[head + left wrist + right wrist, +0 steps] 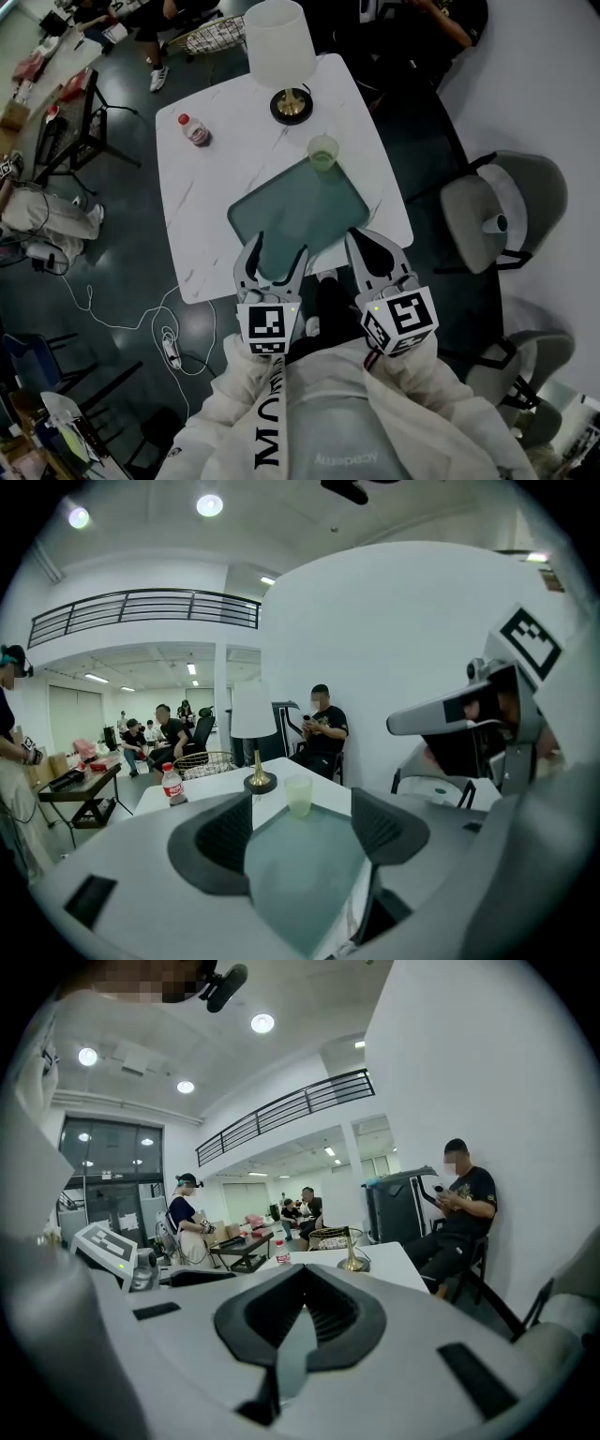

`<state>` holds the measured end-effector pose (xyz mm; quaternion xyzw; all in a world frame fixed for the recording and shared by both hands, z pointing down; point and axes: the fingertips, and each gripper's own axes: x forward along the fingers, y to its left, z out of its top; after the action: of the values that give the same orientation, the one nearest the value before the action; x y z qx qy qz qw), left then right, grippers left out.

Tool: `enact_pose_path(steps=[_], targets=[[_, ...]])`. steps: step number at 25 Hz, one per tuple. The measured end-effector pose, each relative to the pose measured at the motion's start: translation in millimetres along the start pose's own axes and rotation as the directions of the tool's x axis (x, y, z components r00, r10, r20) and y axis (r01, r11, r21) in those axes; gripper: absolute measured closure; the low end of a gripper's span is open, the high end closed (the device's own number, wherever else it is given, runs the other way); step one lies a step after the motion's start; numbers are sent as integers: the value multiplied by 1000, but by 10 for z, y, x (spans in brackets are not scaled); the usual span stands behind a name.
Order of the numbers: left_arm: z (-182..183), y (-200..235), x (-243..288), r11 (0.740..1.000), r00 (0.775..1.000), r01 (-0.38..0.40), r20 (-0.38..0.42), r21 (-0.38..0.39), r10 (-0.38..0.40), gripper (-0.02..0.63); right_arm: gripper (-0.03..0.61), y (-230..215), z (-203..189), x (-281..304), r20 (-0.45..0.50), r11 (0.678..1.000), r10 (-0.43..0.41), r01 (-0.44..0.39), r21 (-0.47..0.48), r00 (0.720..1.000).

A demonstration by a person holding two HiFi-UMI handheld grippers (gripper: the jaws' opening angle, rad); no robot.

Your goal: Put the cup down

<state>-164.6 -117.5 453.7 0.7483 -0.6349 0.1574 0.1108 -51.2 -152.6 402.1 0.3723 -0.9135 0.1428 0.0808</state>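
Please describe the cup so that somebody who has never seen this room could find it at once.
Find the square white marble-patterned table, with a dark green rectangular tray lying on it. At the tray's far corner, beside the white-shaded lamp with a brass base, stands a small, pale green, translucent cup. Unlike the small bottle with a red label, it is open-topped and unlabelled.
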Motion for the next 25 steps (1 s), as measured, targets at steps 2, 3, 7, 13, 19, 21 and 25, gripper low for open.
enact_pose_path(steps=[2, 3, 7, 13, 19, 21, 25], targets=[[38, -38, -160, 1000, 1000, 0, 12, 2, 0, 280, 572, 100, 21, -92, 4, 1000, 7, -7, -8, 1000], [59, -50, -235, 1000, 1000, -2, 20, 4, 2, 291, 572, 149, 26, -132, 8, 1000, 11, -11, -11, 1000], [131, -97, -533, 1000, 998, -11, 54, -4, 11, 299, 572, 383, 80, -294, 27, 999, 35, -34, -33, 999], [222, -172, -1014, 1000, 993, -21, 114, -18, 23, 361, 572, 798, 181, -586, 65, 996, 67, -64, -57, 996], [177, -251, -1493, 998, 988, -38, 151, -48, 45, 460, 572, 1239, 293, -853, 109, 990, 115, -105, -91, 987], [161, -254, -1646, 997, 986, -46, 158, -55, 54, 506, 572, 1356, 292, -929, 114, 989, 123, -112, -95, 986], [109, -224, -1870, 996, 984, -70, 161, -60, 79, 549, 572, 1551, 241, -1049, 115, 986, 142, -130, -102, 983]])
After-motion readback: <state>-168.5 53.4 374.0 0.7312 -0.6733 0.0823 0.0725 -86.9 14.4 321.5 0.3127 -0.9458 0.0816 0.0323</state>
